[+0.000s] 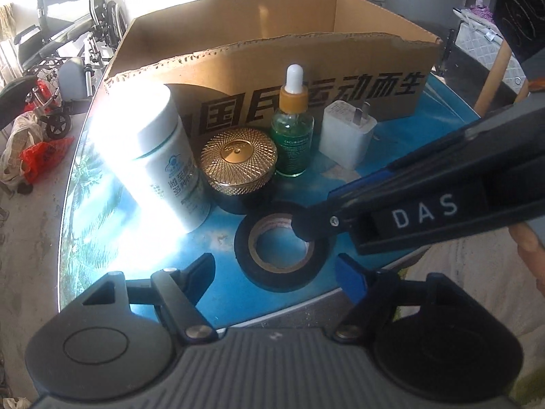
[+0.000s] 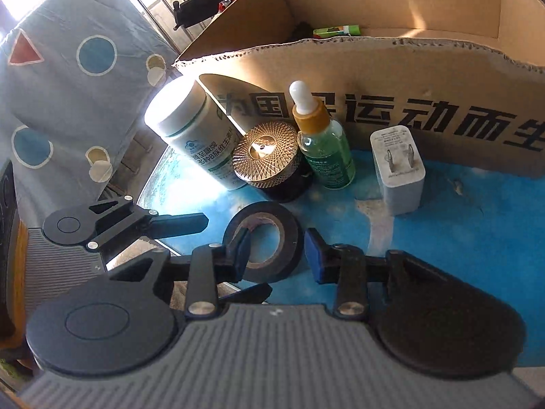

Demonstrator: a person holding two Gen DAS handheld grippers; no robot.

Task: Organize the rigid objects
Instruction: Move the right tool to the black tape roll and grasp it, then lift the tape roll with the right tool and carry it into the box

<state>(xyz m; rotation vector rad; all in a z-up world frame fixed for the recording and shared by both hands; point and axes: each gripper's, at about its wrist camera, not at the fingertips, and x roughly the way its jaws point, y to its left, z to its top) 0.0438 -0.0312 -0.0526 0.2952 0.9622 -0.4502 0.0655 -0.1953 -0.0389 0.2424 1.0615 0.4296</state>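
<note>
A black tape roll (image 1: 282, 255) lies flat on the blue round table (image 1: 221, 248), near its front edge. My left gripper (image 1: 276, 269) is open, its fingers spread on either side of the roll without touching it. My right gripper (image 2: 277, 255) reaches in from the right. Its left pad (image 2: 242, 252) sits inside the roll's hole and its right pad (image 2: 314, 255) stands just outside the rim, so the roll's wall is between open jaws. Behind stand a white bottle (image 1: 163, 156), a gold-lidded jar (image 1: 238, 163), a green dropper bottle (image 1: 293, 136) and a white charger plug (image 1: 347, 133).
An open cardboard box (image 1: 272, 68) with black lettering stands behind the row; a green item (image 2: 337, 30) lies inside it. A wheelchair (image 1: 68, 44) and red bags (image 1: 41, 160) are on the floor to the left. A patterned cloth (image 2: 68, 68) hangs beside the table.
</note>
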